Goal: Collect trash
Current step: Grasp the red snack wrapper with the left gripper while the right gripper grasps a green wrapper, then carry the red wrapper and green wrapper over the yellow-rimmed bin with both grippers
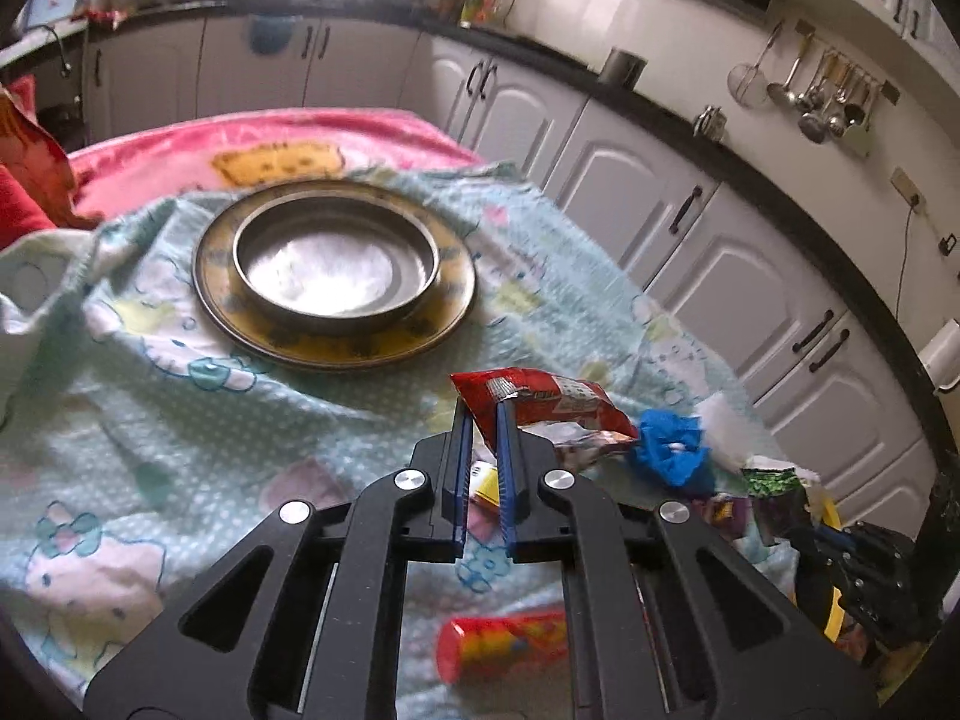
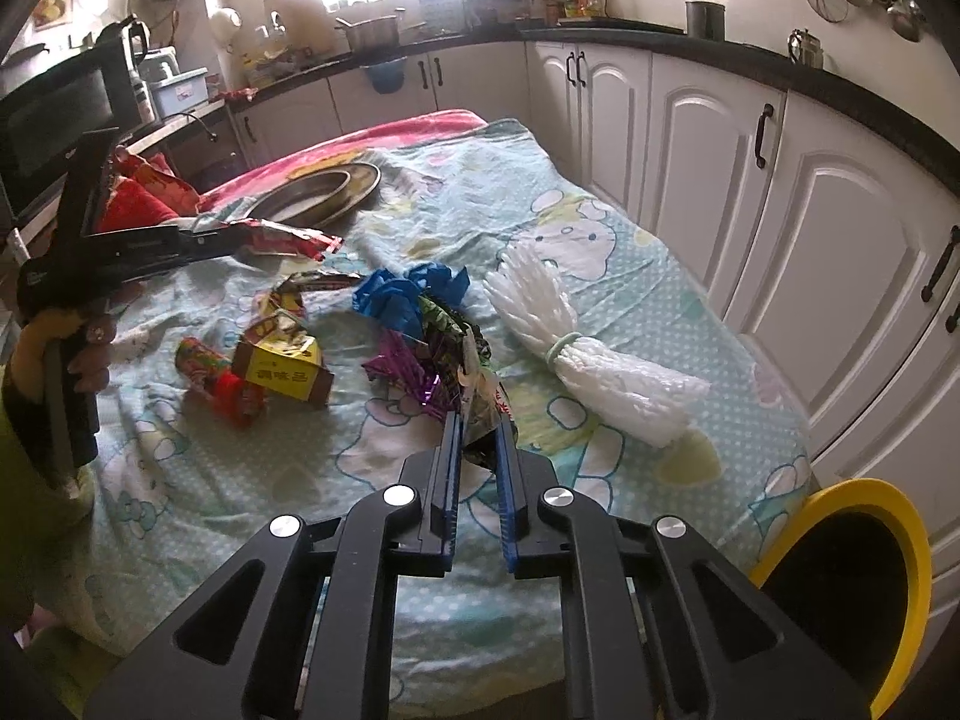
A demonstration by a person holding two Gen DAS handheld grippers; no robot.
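Observation:
In the left wrist view my left gripper [image 1: 483, 403] is shut on the corner of a red snack wrapper [image 1: 552, 405], which hangs above the Hello Kitty blanket [image 1: 180, 420]. The right wrist view shows the same left gripper [image 2: 231, 238] at the left, in a person's hand, with the red wrapper [image 2: 288, 240] sticking out of it. My right gripper [image 2: 480, 423] is shut on a crumpled dark and clear wrapper [image 2: 480, 405] at the near edge of a trash heap. Purple foil [image 2: 408, 369] and a blue crumpled piece [image 2: 393, 297] lie in that heap.
A yellow-brown carton [image 2: 282, 369] and a red tube wrapper [image 2: 219, 384] lie left of the heap. A banded bundle of white plastic [image 2: 576, 354] lies to the right. A yellow-rimmed black bin [image 2: 870, 489] stands at the lower right. A metal dish [image 1: 240, 252] sits on a plate [image 1: 456, 276].

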